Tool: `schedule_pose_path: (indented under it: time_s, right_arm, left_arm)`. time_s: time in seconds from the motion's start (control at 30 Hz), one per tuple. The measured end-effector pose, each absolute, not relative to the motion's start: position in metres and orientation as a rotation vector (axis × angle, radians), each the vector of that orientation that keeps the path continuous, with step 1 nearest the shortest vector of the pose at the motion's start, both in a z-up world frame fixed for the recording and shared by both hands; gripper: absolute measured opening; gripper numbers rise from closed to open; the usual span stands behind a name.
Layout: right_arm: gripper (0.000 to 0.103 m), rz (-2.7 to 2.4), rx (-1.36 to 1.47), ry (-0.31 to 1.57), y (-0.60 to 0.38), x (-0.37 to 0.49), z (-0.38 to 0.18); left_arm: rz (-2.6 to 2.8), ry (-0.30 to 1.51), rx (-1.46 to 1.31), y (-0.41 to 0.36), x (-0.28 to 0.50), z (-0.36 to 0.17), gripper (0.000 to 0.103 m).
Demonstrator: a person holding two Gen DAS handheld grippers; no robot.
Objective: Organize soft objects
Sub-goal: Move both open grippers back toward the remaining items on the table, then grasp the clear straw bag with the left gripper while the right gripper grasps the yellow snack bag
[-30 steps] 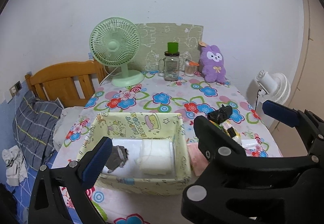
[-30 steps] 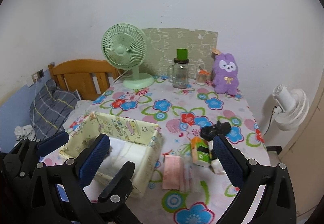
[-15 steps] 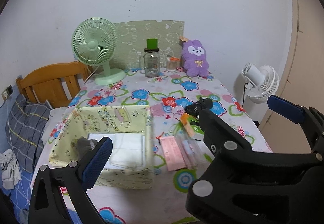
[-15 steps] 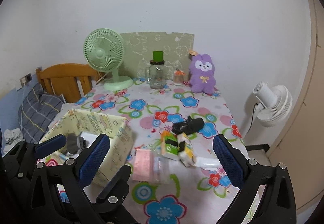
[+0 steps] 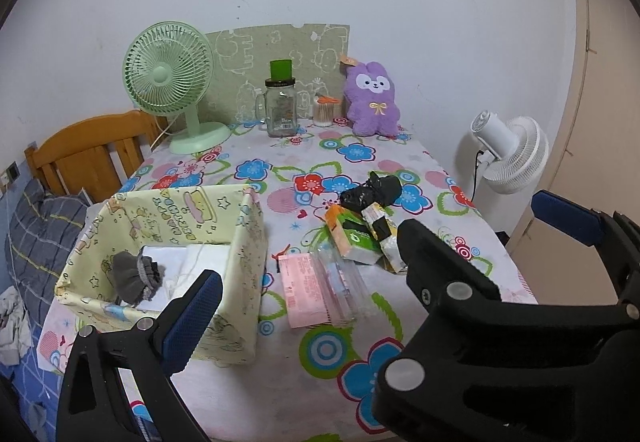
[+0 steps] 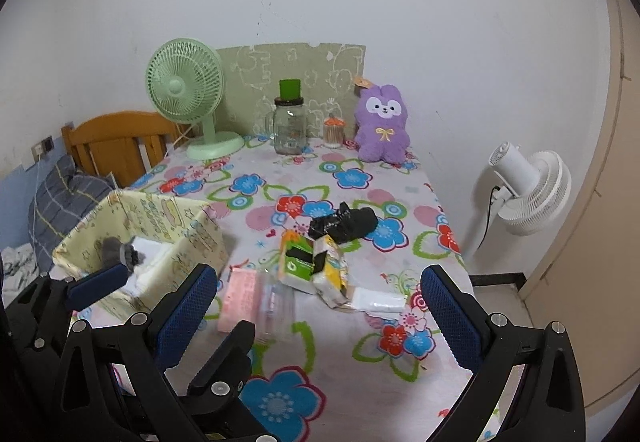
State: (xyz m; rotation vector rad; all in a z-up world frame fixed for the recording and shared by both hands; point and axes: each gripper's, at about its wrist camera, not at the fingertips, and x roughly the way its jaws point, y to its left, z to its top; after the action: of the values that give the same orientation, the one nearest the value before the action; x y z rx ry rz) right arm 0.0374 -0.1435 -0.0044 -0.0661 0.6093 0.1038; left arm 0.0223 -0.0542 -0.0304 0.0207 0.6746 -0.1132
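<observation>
A yellow fabric box [image 5: 244,242] [image 6: 200,238] stands at the table's left front. It holds a grey sock [image 5: 134,276] [image 6: 120,248] and white folded cloth [image 5: 200,256]. To its right lie a pink pack [image 5: 306,290] [image 6: 240,294], clear packs [image 5: 340,278], a green-orange tissue pack [image 5: 350,236] [image 6: 298,260], a yellow pack [image 6: 332,270], a white pack [image 6: 380,300] and a black bundle [image 5: 372,192] [image 6: 344,224]. My left gripper [image 5: 380,266] is open and empty above the front edge. My right gripper [image 6: 320,318] is open and empty, close beside it.
At the back of the flowered table [image 5: 320,354] stand a green fan [image 5: 172,82], a glass jar with green lid [image 5: 280,106], a small jar [image 5: 326,112] and a purple plush [image 5: 372,98]. A white fan [image 5: 508,150] stands right of the table, a wooden chair [image 5: 92,150] left.
Both grippers have pulled back and swung right, away from the box. The sock now lies in the box, free of the left gripper. Both stay open.
</observation>
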Motion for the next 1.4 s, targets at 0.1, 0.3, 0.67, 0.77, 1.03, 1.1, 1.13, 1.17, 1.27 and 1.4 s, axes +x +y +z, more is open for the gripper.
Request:
schedule_pose_path:
  time_s: [0.1,0.3,0.67,0.77,1.03,1.1,1.13,1.17,1.27,1.4]
  right_arm:
    - [0.103,0.099,-0.063,0.623,-0.150,0.041,-0.011]
    - [0.103,0.101,-0.037,0.660,-0.163,0.048,-0.027]
    - [0.100,0.082,-0.037,0.726,-0.180,0.074,-0.058]
    - [0.098,0.085,-0.036,0.732,-0.182,0.081,-0.064]
    - [0.091,0.116,-0.018,0.764,-0.184,0.104,-0.080]
    - [0.090,0.119,-0.028,0.772,-0.182,0.109,-0.083]
    - [0.090,0.120,-0.032,0.772,-0.182,0.111,-0.084]
    - [0.090,0.127,-0.032,0.773,-0.181,0.114,-0.086]
    - [0.090,0.149,-0.025,0.783,-0.180,0.121,-0.093]
    - [0.089,0.170,-0.028,0.788,-0.175,0.129,-0.099]
  left_arm:
    - [-0.118,0.698,0.014,-0.059,0.027,-0.036,0.102]
    - [-0.121,0.728,0.025,-0.071,0.033,-0.049,0.097]
    - [-0.102,0.831,0.014,-0.087,0.059,-0.081,0.088]
    - [-0.092,0.850,0.015,-0.089,0.066,-0.087,0.085]
    - [-0.051,0.882,-0.002,-0.088,0.086,-0.103,0.082]
    - [-0.047,0.891,-0.007,-0.088,0.090,-0.105,0.082]
    - [-0.044,0.897,-0.010,-0.087,0.092,-0.107,0.081]
    - [-0.041,0.900,-0.015,-0.087,0.094,-0.109,0.081]
    - [-0.026,0.916,-0.016,-0.084,0.100,-0.115,0.079]
    - [-0.012,0.934,-0.025,-0.081,0.106,-0.120,0.078]
